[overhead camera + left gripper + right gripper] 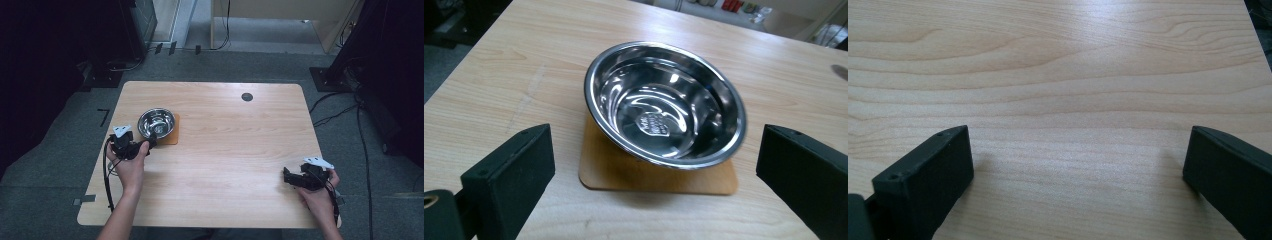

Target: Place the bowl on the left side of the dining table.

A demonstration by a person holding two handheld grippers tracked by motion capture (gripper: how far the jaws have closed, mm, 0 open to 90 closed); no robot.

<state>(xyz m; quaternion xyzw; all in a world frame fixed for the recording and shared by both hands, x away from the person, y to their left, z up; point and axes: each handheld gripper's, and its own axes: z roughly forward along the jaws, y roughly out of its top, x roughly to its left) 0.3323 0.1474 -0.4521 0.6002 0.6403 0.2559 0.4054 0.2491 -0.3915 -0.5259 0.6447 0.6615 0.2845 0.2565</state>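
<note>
Jaws wide on both: left gripper at 6 o'clock of steel bowl, ungrasped, on coaster; right gripper idle over bare tabletop. Nothing apparently begun.

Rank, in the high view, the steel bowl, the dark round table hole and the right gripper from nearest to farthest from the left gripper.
From the left gripper:
1. Steel bowl, just beyond it, on the mat.
2. Dark round table hole, toward the far edge, right of centre.
3. Right gripper, across the table near the right corner.

Bowl shiny silver, small crest stamped inside. Mat tan-brown. Table pale wood grain, grippers' jaws black.
</note>
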